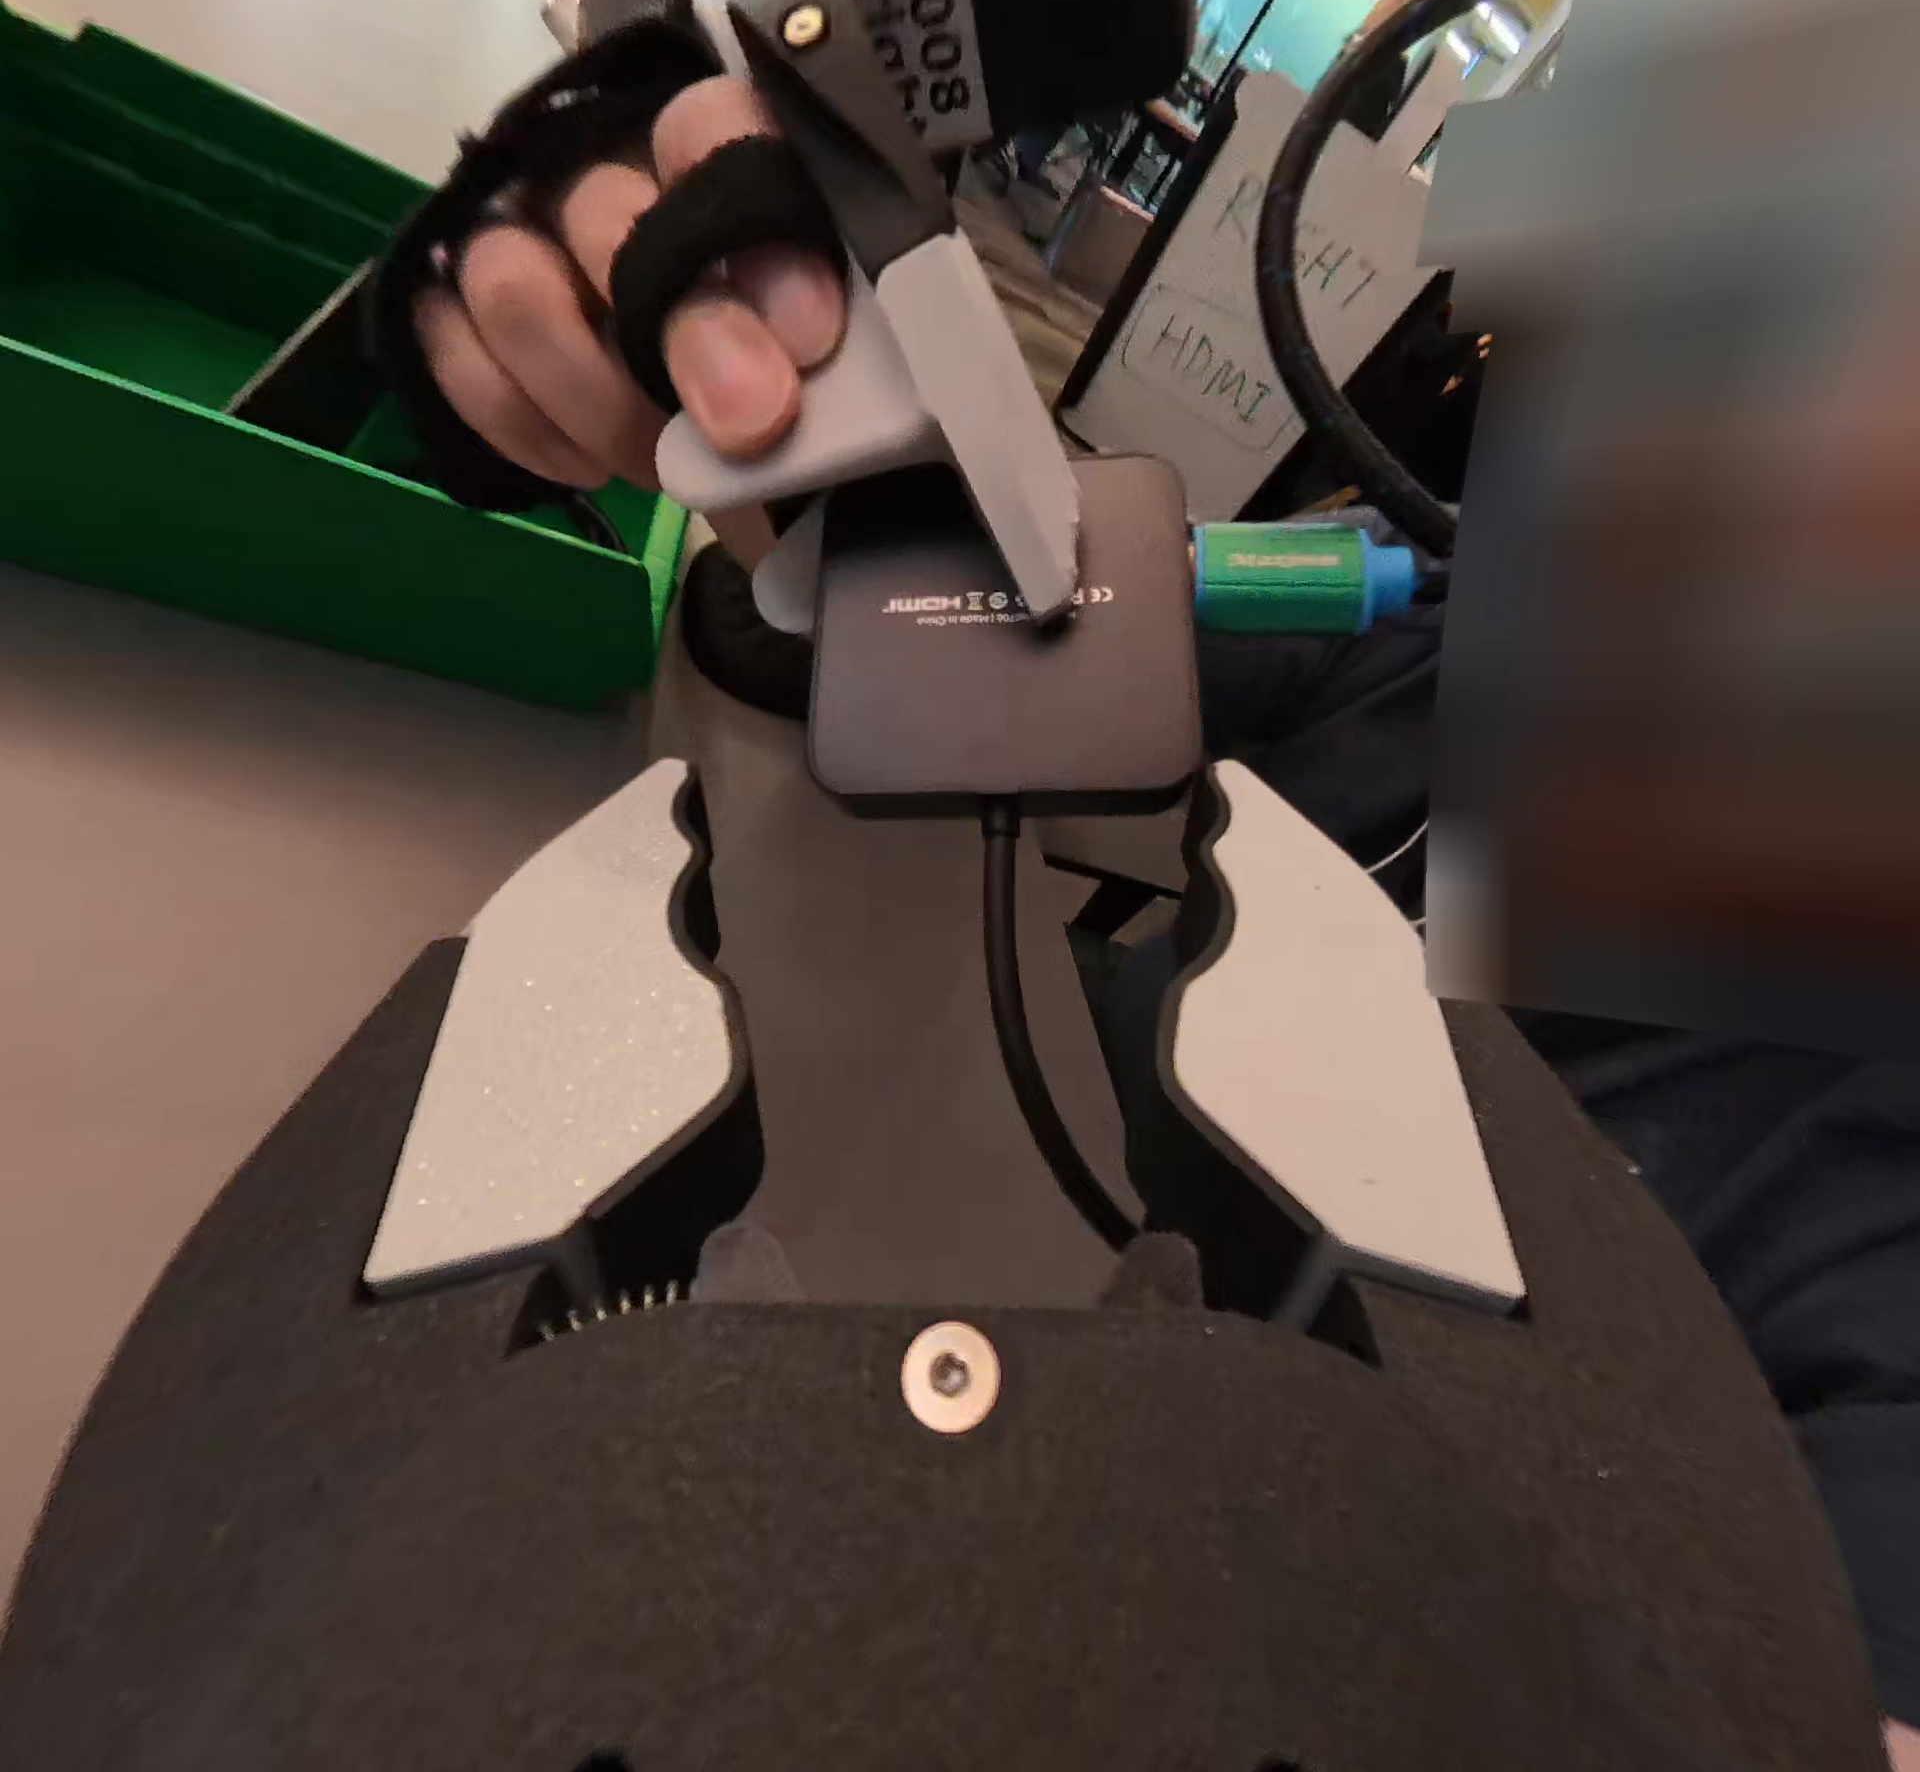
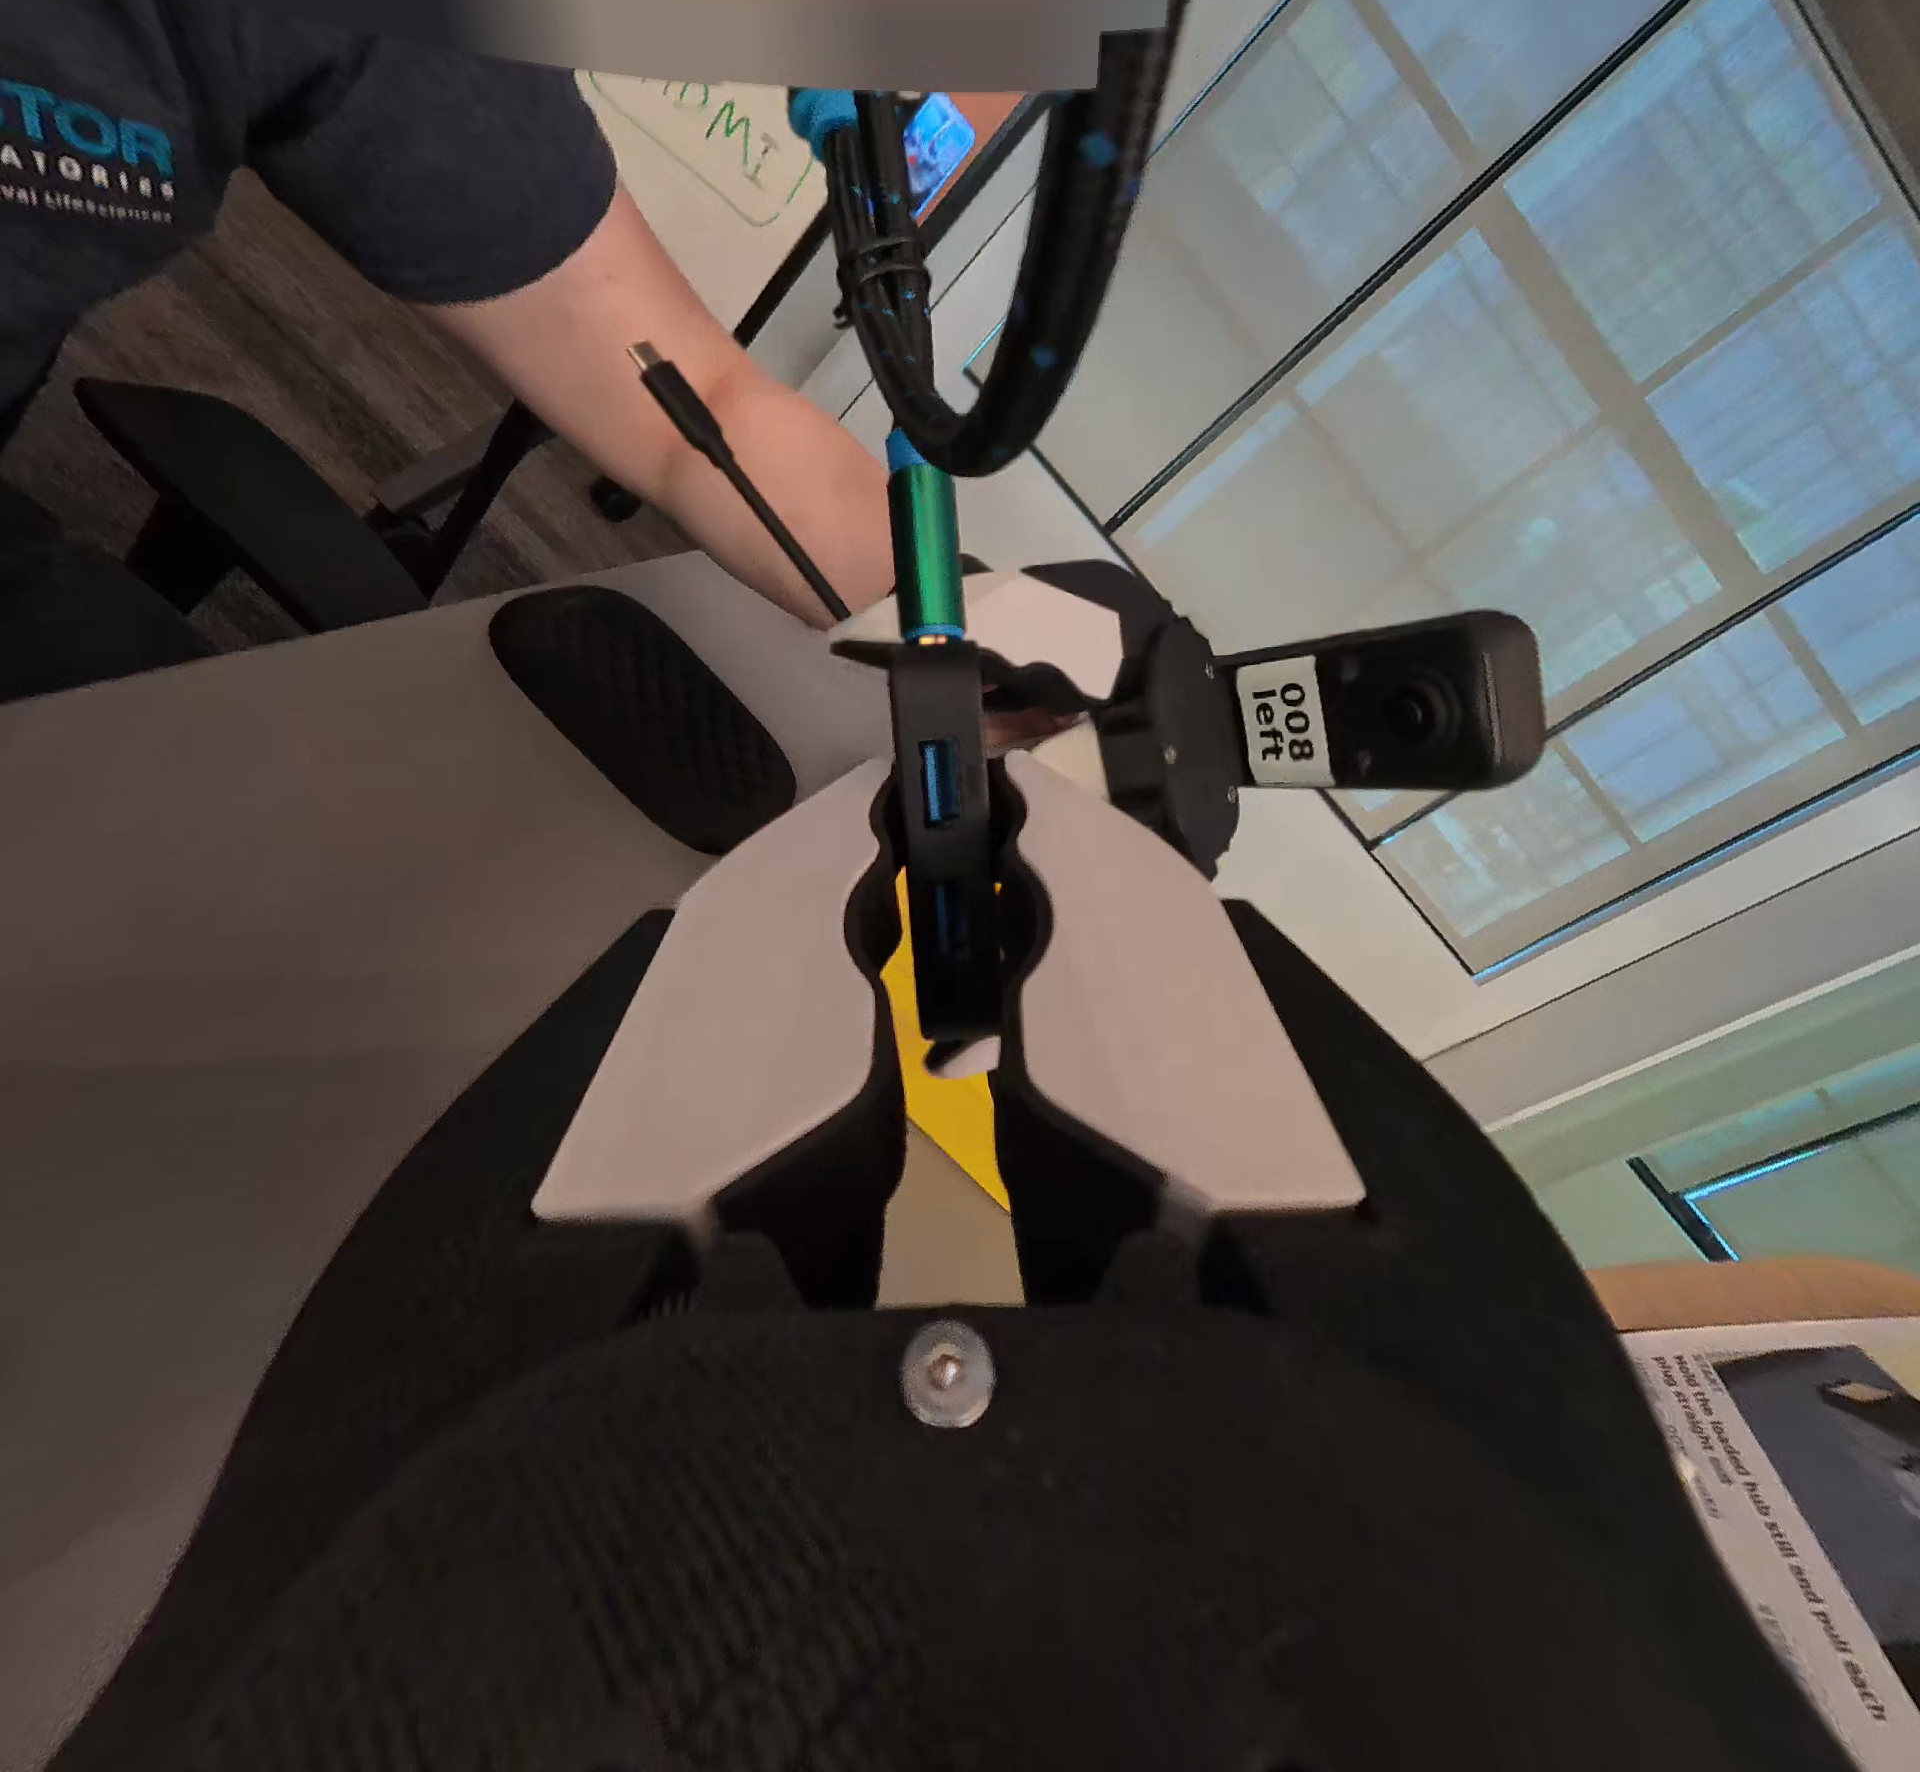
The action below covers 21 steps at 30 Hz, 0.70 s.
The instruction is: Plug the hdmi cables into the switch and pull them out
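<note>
The black HDMI switch is a flat square box held up in the air. My right gripper comes in from above and is shut on it. In the right wrist view the switch shows edge-on between the right gripper fingers. A green HDMI plug sits in the switch's side port, and it also shows in the right wrist view. Its black braided cable loops away. My left gripper is open, with its tips just short of the switch's near edge. The switch's thin black pigtail runs between the left fingers.
A green box stands on the table at left. A white hand-lettered card stands behind the switch. A black textured pad lies on the white table. A person's arm is close behind. A printed sheet lies at lower right. Left and right tips are no more than a few centimetres apart.
</note>
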### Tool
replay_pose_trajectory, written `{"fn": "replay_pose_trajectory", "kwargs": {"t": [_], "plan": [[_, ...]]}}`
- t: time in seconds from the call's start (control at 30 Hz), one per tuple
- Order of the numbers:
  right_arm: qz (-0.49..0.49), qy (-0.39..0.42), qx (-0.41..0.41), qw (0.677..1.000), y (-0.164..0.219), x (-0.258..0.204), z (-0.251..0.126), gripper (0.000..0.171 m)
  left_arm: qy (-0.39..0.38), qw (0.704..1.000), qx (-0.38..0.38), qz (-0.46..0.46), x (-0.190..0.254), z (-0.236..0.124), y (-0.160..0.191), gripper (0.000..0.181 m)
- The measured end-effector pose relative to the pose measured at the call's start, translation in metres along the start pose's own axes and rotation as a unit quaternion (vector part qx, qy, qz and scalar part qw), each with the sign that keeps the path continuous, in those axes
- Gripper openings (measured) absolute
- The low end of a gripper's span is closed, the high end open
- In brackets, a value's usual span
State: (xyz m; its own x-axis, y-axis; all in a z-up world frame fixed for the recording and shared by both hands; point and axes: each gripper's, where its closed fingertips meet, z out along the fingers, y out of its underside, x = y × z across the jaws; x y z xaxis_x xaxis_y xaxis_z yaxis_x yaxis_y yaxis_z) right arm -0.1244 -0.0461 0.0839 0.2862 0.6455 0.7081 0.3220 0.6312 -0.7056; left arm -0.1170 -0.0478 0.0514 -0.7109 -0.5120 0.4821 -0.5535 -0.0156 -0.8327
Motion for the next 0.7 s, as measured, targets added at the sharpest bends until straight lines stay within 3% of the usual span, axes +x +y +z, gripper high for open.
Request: {"fn": "replay_pose_trajectory", "kwargs": {"t": [0.07, 0.1, 0.17, 0.3, 0.47, 0.6, 0.7], "plan": [[-0.017, -0.004, -0.014, 1.000, 0.003, -0.003, 0.005, 0.013, 0.029, 1.000, 0.000, 0.000, 0.006, 0.006, 0.003, 0.084], [-0.023, -0.004, -0.018, 1.000, 0.003, -0.004, 0.006, 0.014, 0.050, 0.999, 0.003, 0.001, 0.011, 0.007, 0.003, 0.072], [-0.032, 0.000, -0.016, 0.999, 0.001, -0.003, 0.005, 0.013, 0.053, 0.998, 0.021, 0.008, 0.011, 0.008, 0.000, 0.072], [-0.042, 0.031, -0.034, 0.998, 0.008, 0.007, 0.004, 0.017, 0.009, 0.996, 0.068, 0.055, 0.003, 0.001, -0.008, 0.072], [-0.052, 0.166, -0.091, 0.981, 0.029, 0.049, -0.013, 0.039, -0.054, 0.986, 0.145, 0.062, -0.011, -0.020, -0.022, 0.071], [-0.022, 0.225, -0.155, 0.962, 0.054, 0.071, -0.040, 0.039, -0.179, 0.959, 0.197, 0.103, -0.026, -0.050, -0.037, 0.071], [0.034, 0.296, -0.202, 0.933, 0.066, 0.095, -0.076, 0.039, -0.343, 0.901, 0.223, 0.146, -0.044, -0.086, -0.050, 0.071]]}}
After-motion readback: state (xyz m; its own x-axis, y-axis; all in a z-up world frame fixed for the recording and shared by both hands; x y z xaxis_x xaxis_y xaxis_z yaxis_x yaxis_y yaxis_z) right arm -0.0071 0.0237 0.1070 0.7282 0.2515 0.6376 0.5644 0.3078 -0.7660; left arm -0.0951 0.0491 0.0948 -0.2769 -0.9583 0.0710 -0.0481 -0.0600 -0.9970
